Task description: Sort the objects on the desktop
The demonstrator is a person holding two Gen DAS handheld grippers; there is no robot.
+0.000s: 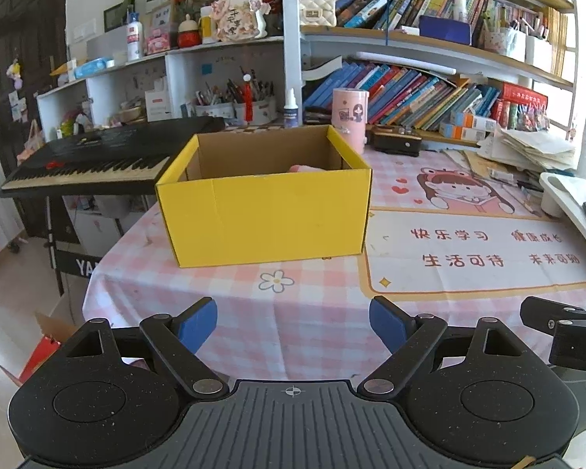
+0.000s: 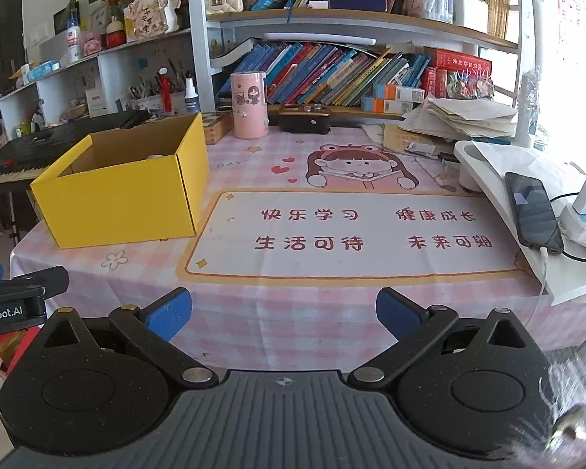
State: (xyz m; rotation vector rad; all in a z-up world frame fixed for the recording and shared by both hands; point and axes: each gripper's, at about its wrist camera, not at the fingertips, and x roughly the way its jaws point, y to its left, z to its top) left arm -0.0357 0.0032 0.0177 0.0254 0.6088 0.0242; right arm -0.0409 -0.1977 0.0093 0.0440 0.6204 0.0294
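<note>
My left gripper (image 1: 293,326) is spread wide, blue pads (image 1: 197,326) apart, gripping nothing. My right gripper (image 2: 284,314) is equally wide and empty, sitting at the left's three o'clock, both level.

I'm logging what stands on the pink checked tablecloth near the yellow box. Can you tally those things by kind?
Yellow cardboard box: 1
Pink cylindrical canister: 1
Black case: 1
Phone: 1
Paper stack: 1
Total: 5

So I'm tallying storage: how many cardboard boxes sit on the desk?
1: the yellow box stands open at the desk's left side, a pinkish thing inside. Others may hide among the clutter.
</note>
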